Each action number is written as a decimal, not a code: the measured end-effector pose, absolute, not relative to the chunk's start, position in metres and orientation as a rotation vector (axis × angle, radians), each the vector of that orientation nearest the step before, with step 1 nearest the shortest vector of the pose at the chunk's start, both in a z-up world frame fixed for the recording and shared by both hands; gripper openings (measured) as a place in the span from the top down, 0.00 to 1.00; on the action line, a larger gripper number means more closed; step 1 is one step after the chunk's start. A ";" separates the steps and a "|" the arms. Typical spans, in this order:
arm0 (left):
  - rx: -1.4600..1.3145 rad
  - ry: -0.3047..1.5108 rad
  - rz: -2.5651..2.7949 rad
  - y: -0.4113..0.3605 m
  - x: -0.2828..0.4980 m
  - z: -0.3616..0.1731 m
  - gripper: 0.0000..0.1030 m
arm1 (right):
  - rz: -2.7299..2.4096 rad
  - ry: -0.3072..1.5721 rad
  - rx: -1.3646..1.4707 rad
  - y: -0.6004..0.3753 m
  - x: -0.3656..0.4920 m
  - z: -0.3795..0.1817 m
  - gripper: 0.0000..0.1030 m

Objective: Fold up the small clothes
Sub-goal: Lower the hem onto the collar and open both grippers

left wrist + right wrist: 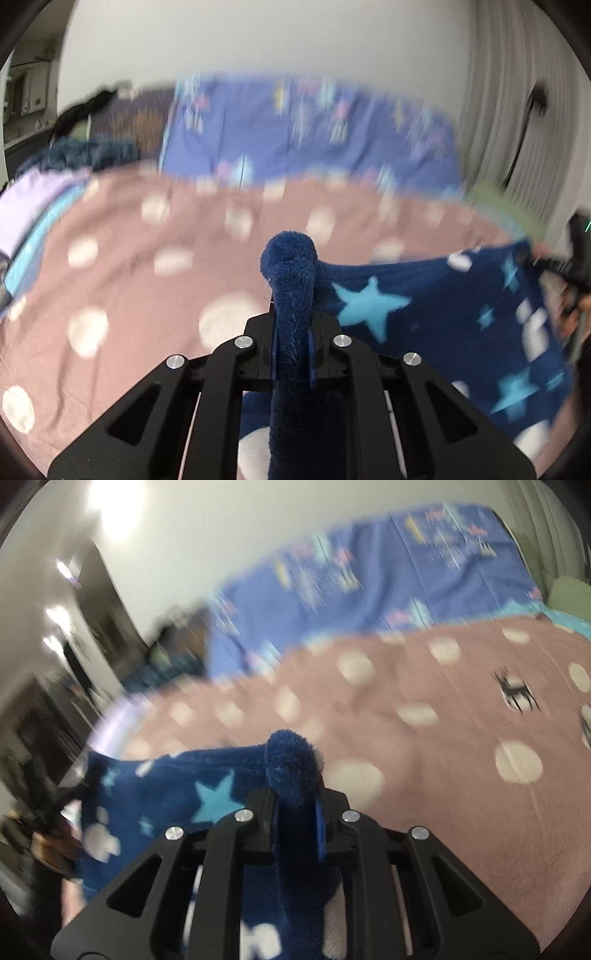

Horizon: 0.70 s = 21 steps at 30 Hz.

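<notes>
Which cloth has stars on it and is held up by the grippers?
The dark blue fleece garment, pinched by both grippers. The pink bedspread has white dots; the lighter blue sheet lies behind.

left gripper [293, 325]: your matte black frame fans out toward the camera in four flat arms, each capped by a round silver screw head
left gripper cut-outs: long slots with rounded corners are sunk into the two outer arms; pale rails show in the gaps between the inner arms
left fingers [312, 345]: thin blue pads edge the narrow central channel
right gripper [295, 812]: the same black four-arm frame, four silver screws in a shallow arc
right fingers [320, 830]: a blue pad stands out on the right side of the channel
image quality: both views are motion-blurred
</notes>
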<state>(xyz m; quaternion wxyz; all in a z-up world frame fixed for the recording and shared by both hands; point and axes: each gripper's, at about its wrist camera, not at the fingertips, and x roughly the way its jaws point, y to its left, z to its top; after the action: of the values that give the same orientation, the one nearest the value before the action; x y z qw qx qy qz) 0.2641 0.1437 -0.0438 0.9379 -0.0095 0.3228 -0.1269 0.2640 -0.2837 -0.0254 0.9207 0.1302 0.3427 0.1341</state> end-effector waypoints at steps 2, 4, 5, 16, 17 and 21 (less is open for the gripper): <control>0.043 0.774 -0.233 0.134 0.278 -0.083 0.85 | 0.231 0.792 0.244 -0.281 0.276 -0.055 0.86; 0.092 0.766 -0.212 0.131 0.277 -0.095 0.80 | 0.236 0.815 0.285 -0.288 0.277 -0.070 0.85; 0.084 0.747 -0.216 0.132 0.274 -0.090 0.80 | 0.237 0.810 0.297 -0.291 0.276 -0.071 0.85; 0.064 0.675 -0.199 0.137 0.270 -0.059 0.81 | 0.163 0.758 0.245 -0.293 0.258 -0.047 0.53; 0.058 0.707 -0.210 0.137 0.271 -0.062 0.81 | 0.156 0.779 0.244 -0.294 0.259 -0.050 0.53; -0.030 0.763 -0.248 0.150 0.273 -0.070 0.45 | 0.205 0.790 0.369 -0.312 0.253 -0.054 0.43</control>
<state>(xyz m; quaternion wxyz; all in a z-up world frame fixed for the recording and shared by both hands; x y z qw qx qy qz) 0.2725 0.1495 -0.0702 0.9205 -0.0145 0.3713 -0.1209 0.2531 -0.3123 -0.0536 0.9015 0.1784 0.3817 0.0990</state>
